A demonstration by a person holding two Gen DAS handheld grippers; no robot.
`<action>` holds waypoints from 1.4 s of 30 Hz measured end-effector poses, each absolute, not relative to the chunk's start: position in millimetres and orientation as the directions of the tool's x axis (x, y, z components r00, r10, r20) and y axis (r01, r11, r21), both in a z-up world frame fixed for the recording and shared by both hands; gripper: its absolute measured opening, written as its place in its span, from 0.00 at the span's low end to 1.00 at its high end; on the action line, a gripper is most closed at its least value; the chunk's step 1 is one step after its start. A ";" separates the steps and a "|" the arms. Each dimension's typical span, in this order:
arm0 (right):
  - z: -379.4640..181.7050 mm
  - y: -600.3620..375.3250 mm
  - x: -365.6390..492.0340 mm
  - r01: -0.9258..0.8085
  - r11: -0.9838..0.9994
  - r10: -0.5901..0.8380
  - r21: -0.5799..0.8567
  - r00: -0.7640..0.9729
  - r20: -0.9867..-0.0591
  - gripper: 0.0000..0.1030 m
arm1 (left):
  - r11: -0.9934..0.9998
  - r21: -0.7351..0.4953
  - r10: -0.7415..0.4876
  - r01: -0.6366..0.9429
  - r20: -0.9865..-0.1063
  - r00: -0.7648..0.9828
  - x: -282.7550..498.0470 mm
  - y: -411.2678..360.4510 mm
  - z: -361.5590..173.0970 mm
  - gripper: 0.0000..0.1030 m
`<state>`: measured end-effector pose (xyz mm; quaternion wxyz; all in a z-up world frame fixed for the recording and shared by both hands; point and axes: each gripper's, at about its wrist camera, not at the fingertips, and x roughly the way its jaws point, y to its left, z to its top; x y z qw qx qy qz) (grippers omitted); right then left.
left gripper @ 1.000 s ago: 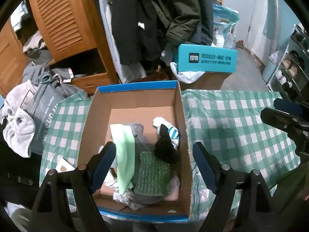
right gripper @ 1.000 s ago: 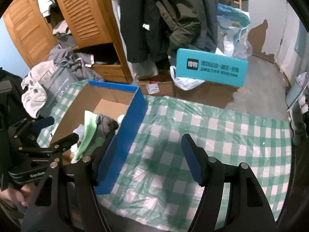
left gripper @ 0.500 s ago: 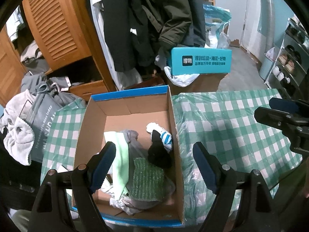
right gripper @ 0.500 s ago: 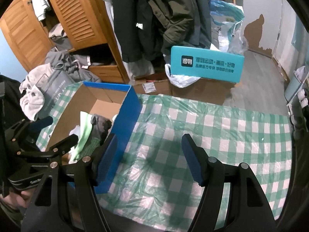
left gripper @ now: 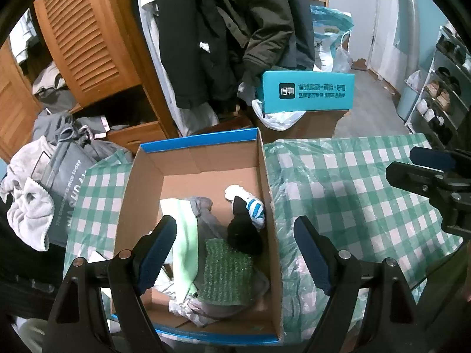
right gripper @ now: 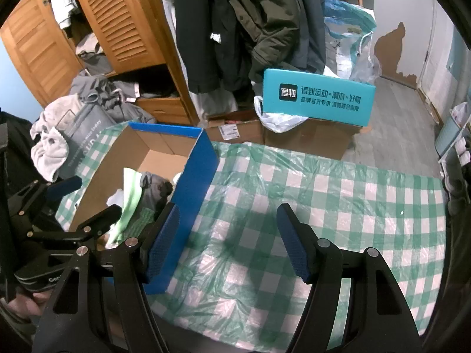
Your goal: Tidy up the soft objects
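Note:
An open cardboard box [left gripper: 266,194] with blue outer sides [right gripper: 194,182] stands on the left of the checked table. Inside lie a light green cloth [left gripper: 184,247], a green knitted piece [left gripper: 228,273], a grey garment [left gripper: 203,206], a black sock [left gripper: 243,232] and a white and blue striped sock [left gripper: 250,203]. My left gripper [left gripper: 235,253] is open and empty above the box's near half. My right gripper [right gripper: 228,238] is open and empty above the bare tablecloth, to the right of the box.
The table has a green and white checked cloth under clear plastic [right gripper: 323,206]. Behind it are a teal box [right gripper: 318,100], brown cartons, hanging coats [left gripper: 235,29] and a wooden wardrobe [left gripper: 88,44]. Grey clothes and a bag [left gripper: 59,170] pile at the left.
Both grippers have drawn back and up from the table, so the box and cloth look smaller and lower. Both stay open. The items in the box have not moved.

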<state>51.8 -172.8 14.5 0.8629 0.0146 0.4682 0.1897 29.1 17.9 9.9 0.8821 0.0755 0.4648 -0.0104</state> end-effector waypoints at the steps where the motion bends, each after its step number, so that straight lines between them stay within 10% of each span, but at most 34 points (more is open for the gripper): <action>1: 14.5 -171.9 51.5 -0.314 0.928 0.340 0.202 0.490 -0.802 0.67 | 0.988 0.127 0.056 0.087 -0.822 0.567 29.0 17.9 9.3 0.81; 42: 15.0 -170.7 51.8 -0.313 0.928 0.339 0.201 0.489 -0.804 0.67 | 0.987 0.124 0.050 0.100 -0.839 0.542 25.8 16.9 2.4 0.81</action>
